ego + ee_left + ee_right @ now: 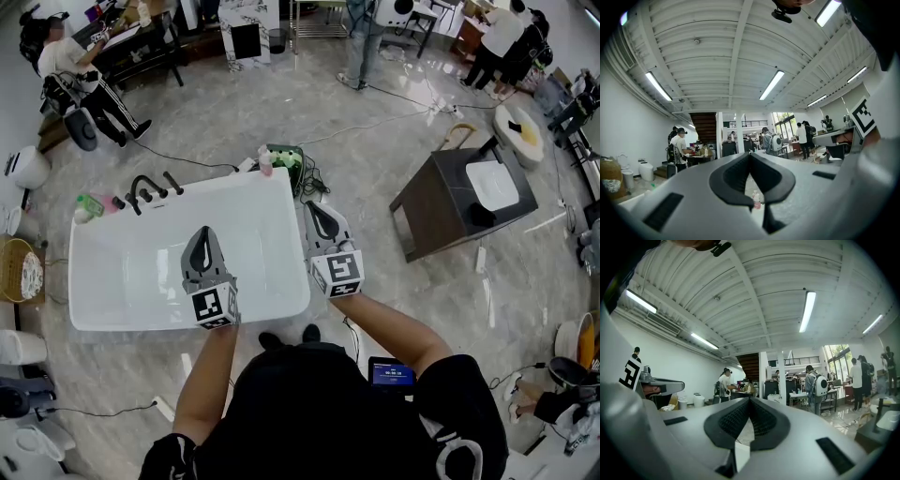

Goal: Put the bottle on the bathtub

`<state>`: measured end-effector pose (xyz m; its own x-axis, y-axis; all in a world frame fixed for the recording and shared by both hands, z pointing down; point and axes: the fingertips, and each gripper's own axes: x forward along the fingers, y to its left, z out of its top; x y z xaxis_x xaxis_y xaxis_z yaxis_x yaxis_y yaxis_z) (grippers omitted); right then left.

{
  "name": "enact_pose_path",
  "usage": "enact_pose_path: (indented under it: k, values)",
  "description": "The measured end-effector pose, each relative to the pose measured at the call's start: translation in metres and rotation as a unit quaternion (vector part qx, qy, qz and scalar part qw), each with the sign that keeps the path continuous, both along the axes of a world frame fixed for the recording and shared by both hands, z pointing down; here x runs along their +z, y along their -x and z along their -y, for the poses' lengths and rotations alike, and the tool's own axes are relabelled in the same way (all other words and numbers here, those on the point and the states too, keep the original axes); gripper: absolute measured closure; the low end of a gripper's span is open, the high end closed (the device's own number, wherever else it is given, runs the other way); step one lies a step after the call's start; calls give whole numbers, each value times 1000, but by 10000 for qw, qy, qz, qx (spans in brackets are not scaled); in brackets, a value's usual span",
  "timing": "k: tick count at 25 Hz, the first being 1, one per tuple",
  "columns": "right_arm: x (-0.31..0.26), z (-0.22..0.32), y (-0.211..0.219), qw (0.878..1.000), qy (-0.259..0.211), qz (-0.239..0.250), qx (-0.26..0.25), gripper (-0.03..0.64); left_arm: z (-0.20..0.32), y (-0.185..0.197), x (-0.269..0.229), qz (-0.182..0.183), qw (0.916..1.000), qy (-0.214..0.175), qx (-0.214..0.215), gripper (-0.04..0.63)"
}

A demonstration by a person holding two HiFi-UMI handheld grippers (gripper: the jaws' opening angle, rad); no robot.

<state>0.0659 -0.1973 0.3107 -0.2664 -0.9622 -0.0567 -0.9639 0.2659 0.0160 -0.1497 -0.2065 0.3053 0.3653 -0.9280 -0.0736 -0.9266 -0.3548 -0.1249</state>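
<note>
Item: left gripper (202, 232). We recorded it over the white bathtub (112, 281), jaws closed tip to tip and holding nothing.

Item: right gripper (313, 205). We found it above the bathtub's right rim, jaws pressed together and likewise empty.

Item: bottle (265, 161). We noted it upright at the far right corner of the bathtub, well apart from both grippers. We could not tell whether it stood on the rim or just behind it.

Item: green bottle (88, 206). We listed it at the far left corner, near the black faucet (145, 190).
</note>
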Motion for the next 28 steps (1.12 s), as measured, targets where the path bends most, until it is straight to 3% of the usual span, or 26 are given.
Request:
enact_pose_path:
  k: [28]
  values:
    - [-6,2,16,9999,-38,-137,21,609,3,15,-1,-23,10000,19,56,584]
